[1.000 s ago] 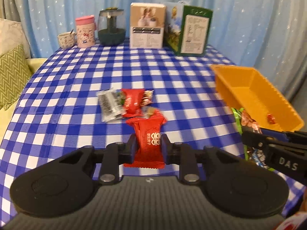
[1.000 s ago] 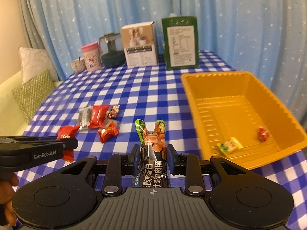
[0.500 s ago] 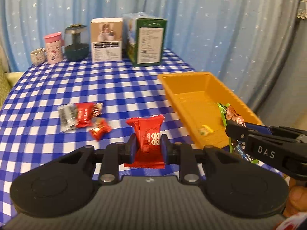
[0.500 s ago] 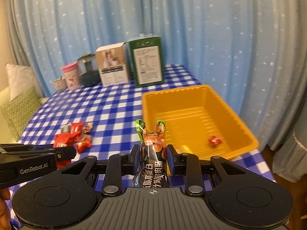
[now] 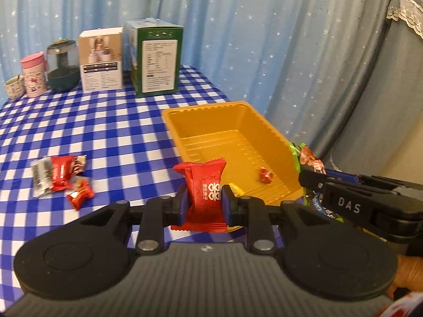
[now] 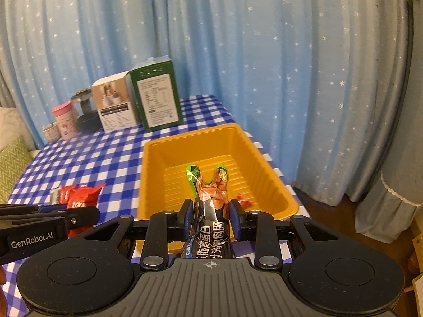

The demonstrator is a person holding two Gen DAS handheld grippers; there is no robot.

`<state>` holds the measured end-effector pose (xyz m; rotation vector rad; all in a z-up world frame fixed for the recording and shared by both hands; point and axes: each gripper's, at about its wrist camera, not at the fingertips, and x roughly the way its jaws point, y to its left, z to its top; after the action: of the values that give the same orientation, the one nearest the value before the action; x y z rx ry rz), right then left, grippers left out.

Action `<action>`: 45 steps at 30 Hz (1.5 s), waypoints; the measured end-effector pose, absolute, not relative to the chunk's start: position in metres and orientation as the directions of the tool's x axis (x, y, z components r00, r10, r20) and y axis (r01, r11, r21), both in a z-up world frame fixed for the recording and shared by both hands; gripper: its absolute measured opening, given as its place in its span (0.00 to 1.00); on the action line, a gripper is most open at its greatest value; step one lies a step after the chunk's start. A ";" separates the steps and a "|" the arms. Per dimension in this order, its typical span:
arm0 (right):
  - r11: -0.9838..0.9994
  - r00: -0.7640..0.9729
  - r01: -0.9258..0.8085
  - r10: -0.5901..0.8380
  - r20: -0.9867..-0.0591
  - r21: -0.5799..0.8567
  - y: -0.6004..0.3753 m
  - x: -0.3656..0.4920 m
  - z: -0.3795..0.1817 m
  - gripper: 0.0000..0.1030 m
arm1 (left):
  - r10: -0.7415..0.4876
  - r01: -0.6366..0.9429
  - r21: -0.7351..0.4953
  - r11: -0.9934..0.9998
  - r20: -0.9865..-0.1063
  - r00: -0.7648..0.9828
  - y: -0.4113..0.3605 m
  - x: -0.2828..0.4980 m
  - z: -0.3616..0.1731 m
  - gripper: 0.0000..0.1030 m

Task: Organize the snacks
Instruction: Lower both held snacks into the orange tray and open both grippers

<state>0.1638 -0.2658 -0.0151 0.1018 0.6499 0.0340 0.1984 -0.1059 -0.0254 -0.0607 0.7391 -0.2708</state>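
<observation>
My left gripper (image 5: pixel 203 203) is shut on a red snack packet (image 5: pixel 203 185), held above the table at the near left corner of the yellow tray (image 5: pixel 208 117). My right gripper (image 6: pixel 210 218) is shut on a dark sausage packet (image 6: pixel 210 206) with a green and orange top, held over the near end of the yellow tray (image 6: pixel 190 138). A small red candy (image 5: pixel 266 175) and a yellow-green sweet lie on the tray floor. Several loose snacks (image 5: pixel 59 175) remain on the checked cloth to the left. The right gripper (image 5: pixel 312 179) also shows at the right edge of the left wrist view.
At the back of the blue checked table (image 5: pixel 105 132) stand a green box (image 5: pixel 156 60), a white box (image 5: pixel 101 59), a dark jar (image 5: pixel 63 68), a pink tin (image 5: pixel 33 78) and a small cup (image 5: pixel 13 87). Blue starred curtains hang behind. A green cushion (image 6: pixel 10 166) lies at the left.
Both grippers have carried their packets to the right and slightly up, from over the loose snacks toward the yellow tray. The grips have not changed.
</observation>
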 end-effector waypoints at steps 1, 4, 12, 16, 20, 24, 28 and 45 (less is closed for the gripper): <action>0.995 0.796 0.001 0.062 -0.602 0.104 -0.268 0.165 -0.016 0.29 | -0.268 0.226 -0.150 0.962 -0.658 0.704 -0.110 0.200 -0.026 0.22; 0.995 0.795 0.002 0.060 -0.604 0.101 -0.274 0.172 -0.016 0.29 | -0.280 0.234 -0.159 0.959 -0.660 0.697 -0.118 0.208 -0.028 0.22; 0.995 0.791 -0.008 0.066 -0.608 0.098 -0.283 0.198 -0.019 0.29 | -0.296 0.249 -0.168 0.954 -0.669 0.682 -0.133 0.228 -0.035 0.22; 0.996 0.786 -0.015 0.067 -0.615 0.090 -0.285 0.209 -0.022 0.29 | -0.296 0.247 -0.171 0.954 -0.678 0.673 -0.137 0.237 -0.041 0.22; 0.996 0.780 -0.014 0.065 -0.623 0.085 -0.287 0.218 -0.027 0.29 | -0.294 0.246 -0.170 0.954 -0.687 0.664 -0.140 0.246 -0.046 0.22; 0.996 0.773 -0.007 0.062 -0.632 0.089 -0.291 0.224 -0.032 0.29 | -0.291 0.247 -0.166 0.955 -0.693 0.659 -0.143 0.253 -0.050 0.22; 0.995 0.770 -0.001 0.062 -0.635 0.096 -0.295 0.227 -0.036 0.29 | -0.289 0.250 -0.162 0.955 -0.697 0.656 -0.147 0.261 -0.054 0.22; 0.995 0.773 0.019 0.050 -0.633 0.101 -0.302 0.233 -0.039 0.29 | -0.285 0.260 -0.146 0.955 -0.702 0.652 -0.158 0.270 -0.062 0.23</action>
<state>0.2326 -0.3019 -0.0388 0.1039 0.6878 0.0171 0.2700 -0.1583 -0.0618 -0.0331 0.8027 -0.3092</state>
